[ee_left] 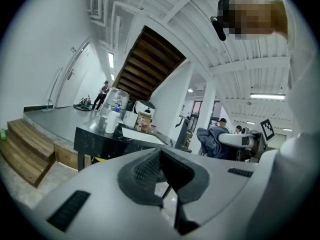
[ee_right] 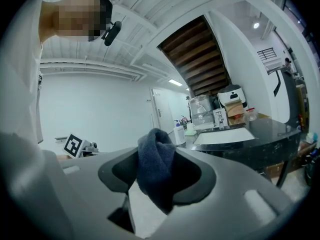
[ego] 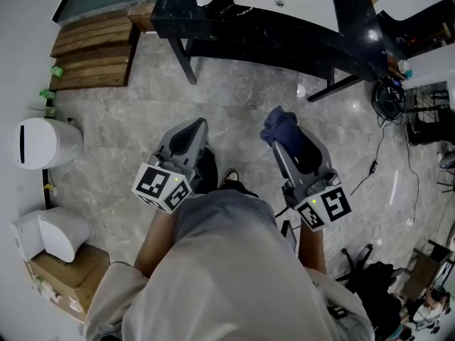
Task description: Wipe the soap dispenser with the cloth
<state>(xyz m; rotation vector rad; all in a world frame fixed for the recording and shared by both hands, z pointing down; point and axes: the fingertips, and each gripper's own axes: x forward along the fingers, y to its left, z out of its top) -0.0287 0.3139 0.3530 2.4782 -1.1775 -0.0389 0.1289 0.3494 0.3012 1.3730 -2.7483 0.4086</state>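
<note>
Holding the cloth (ee_right: pixel 156 154) clamped in the right claw (ego: pixel 286 150), left claw (ee_left: pixel 162 170) closed empty, well short of the tabletop (ego: pixel 213 28); apparently the approach step, next requiring reach to the soap dispenser (ee_right: pixel 179 134).

No word, brand or number can be read anywhere. The left cube (ego: pixel 162 187) on the left gripper (ee_left: pixel 162 169) and the right cube (ego: pixel 325 207) on the right gripper (ee_right: pixel 156 174) carry only black-and-white square patterns, without letters or digits. Any print on the soap dispenser (ee_right: pixel 179 134) near the counter's (ee_right: pixel 270 131) left end, or on the brown box (ee_right: pixel 235 109) farther along it, is too small to make out.
</note>
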